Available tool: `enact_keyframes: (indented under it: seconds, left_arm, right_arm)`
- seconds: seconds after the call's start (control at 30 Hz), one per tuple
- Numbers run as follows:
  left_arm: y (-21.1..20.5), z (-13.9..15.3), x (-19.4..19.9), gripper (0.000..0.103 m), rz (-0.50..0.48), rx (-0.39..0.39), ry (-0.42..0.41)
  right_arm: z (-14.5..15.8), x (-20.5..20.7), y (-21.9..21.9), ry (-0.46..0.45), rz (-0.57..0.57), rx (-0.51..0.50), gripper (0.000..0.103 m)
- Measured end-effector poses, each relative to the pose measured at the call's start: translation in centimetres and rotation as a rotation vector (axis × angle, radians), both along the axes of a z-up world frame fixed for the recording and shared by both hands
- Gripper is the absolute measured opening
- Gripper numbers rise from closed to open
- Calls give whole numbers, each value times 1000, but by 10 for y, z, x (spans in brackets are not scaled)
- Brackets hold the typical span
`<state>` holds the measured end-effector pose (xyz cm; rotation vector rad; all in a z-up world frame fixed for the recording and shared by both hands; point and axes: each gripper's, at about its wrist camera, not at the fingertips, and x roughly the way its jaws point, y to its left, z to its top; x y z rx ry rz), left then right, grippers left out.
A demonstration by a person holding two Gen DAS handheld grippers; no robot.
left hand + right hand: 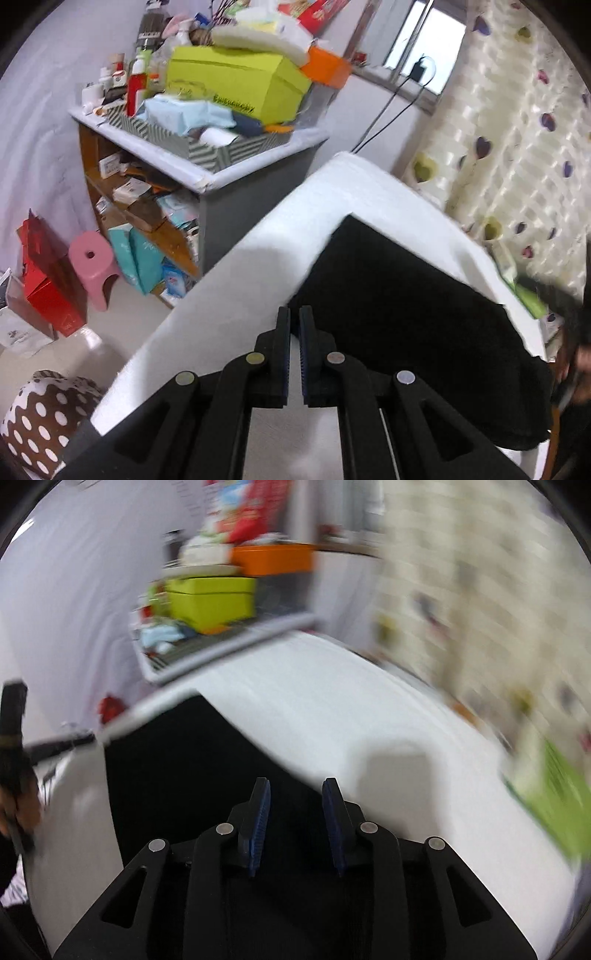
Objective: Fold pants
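While over black pants [406, 314], left fingers [283, 332] nearly together, empty; right fingers [260, 812] apart, empty.

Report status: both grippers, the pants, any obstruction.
Left gripper nearly shut, empty, at pants' edge. Right gripper open above black pants. Pants flat on white table. Nothing in the way.

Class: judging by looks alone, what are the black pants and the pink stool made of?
Black pants: probably a soft matte fabric, fleece or knit; they lie limp and show no shine. Pink stool: likely moulded plastic; smooth, uniform colour, rounded one-piece legs.
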<state>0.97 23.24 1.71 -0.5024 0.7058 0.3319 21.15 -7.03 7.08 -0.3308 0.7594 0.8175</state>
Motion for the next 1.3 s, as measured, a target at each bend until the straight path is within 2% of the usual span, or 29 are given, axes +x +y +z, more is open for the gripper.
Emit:
enact_keyframes:
  seconds: [0.13, 0.23, 0.4, 0.43, 0.47, 0.53, 0.6, 0.67, 0.8, 0.93, 1.17, 1.3]
  left_arm:
    - [-42, 19, 7, 8, -146, 44, -47]
    - [-86, 24, 24, 8, -298, 71, -41]
    - [-156, 14, 42, 9, -515, 66, 8]
    - [-170, 12, 43, 13, -553, 70, 14]
    - [-182, 10, 41, 16, -591, 73, 17]
    - [-203, 5, 43, 29, -646, 87, 31]
    - [-219, 1, 46, 31, -696, 111, 47]
    - [-233, -1, 45, 32, -748, 142, 50]
    - [-247, 0, 41, 38, -821, 220, 43]
    - [-257, -2, 41, 49, -911, 264, 49]
    - [-269, -4, 36, 52, -986, 350, 51]
    - [-275, -5, 37, 52, -993, 380, 56]
  right_arm:
    - [-21, -50, -116, 49, -231, 13, 30]
    - [-34, -88, -179, 63, -376, 22, 30]
    - [-38, -141, -253, 80, -583, 133, 32]
    - [-40, -148, -265, 89, -616, 160, 38]
    - [-41, -152, -271, 99, -634, 178, 43]
    - [-45, -152, -279, 122, -659, 199, 44]
    - [-48, -146, -281, 144, -686, 200, 44]
    - [-46, -140, -287, 161, -702, 250, 44]
    - [-42, -132, -292, 154, -725, 275, 44]
    - [-45, -124, -301, 180, -794, 297, 44]
    - [-51, -120, -312, 168, -862, 261, 44]
    - [-58, -114, -313, 201, -837, 274, 44]
